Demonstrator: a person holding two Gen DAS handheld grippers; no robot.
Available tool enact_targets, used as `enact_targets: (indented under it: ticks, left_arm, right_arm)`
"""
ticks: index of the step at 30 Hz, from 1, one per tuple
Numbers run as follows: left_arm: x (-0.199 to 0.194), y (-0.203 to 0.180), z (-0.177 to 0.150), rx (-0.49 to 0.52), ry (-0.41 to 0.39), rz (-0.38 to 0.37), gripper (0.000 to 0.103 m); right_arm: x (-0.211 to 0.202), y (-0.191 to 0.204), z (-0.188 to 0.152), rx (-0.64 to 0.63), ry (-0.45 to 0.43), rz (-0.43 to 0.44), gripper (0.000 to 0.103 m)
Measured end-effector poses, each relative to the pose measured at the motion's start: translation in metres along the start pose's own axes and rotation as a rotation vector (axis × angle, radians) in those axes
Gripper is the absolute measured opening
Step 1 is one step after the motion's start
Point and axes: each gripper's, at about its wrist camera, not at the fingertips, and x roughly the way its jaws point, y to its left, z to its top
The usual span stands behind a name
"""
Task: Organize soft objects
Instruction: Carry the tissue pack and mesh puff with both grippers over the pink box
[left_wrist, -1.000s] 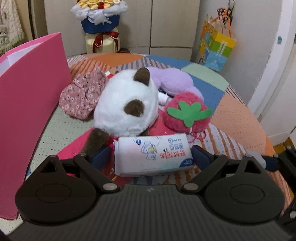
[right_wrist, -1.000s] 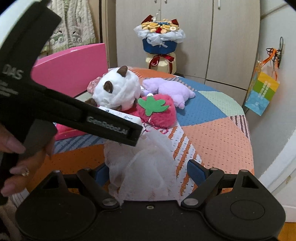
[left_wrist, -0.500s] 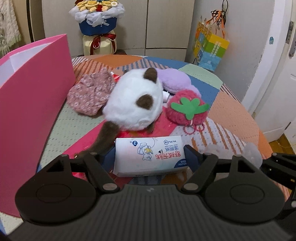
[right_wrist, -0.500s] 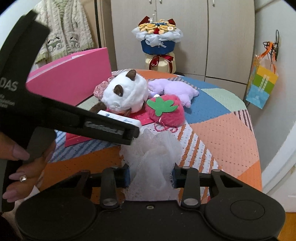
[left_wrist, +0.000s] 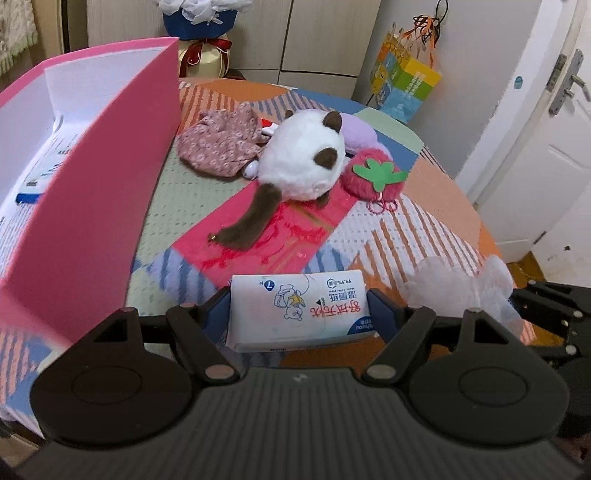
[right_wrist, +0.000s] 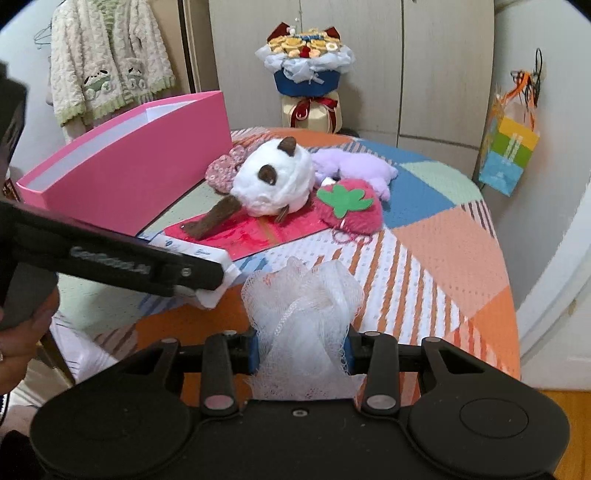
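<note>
The left gripper (left_wrist: 298, 309) has its jaws fairly wide, pinching a white plastic pack of wet tissues (left_wrist: 301, 308) by its two short ends, lifted above the patchwork table (left_wrist: 436, 192). The right gripper (right_wrist: 300, 350) has its jaws drawn close, squeezing a white mesh bath pouf (right_wrist: 303, 295). Four soft things lie together on the table: one white-and-brown plush head (left_wrist: 303, 158), one fuzzy pink strawberry (left_wrist: 373, 177), one lilac plush (right_wrist: 354, 166) and one floral pink cloth (left_wrist: 221, 144). One open pink box (left_wrist: 92, 192) stands just beside them.
</note>
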Motion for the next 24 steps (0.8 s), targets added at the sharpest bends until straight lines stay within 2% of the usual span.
enact_targets:
  ticks: [6, 10, 18, 20, 24]
  left_arm:
    - [-0.031, 0.016, -0.009, 0.008, 0.025, -0.053, 0.076]
    - [-0.057, 0.027, -0.012, 0.048, 0.036, -0.073, 0.076]
    - [-0.108, 0.047, -0.018, 0.139, 0.071, -0.114, 0.076]
    - [-0.125, 0.053, -0.020, 0.145, 0.076, -0.144, 0.076]
    - [-0.157, 0.063, -0.019, 0.162, 0.032, -0.140, 0.076]
  right_arm:
    - [-0.018, 0.014, 0.000, 0.009, 0.046, 0.032, 0.044]
    - [-0.030, 0.030, 0.001, -0.020, 0.079, 0.064, 0.044]
    - [-0.053, 0.069, 0.018, -0.069, 0.129, 0.196, 0.045]
    - [-0.059, 0.080, 0.024, -0.086, 0.137, 0.232, 0.045]
    - [-0.070, 0.101, 0.036, -0.123, 0.131, 0.288, 0.045]
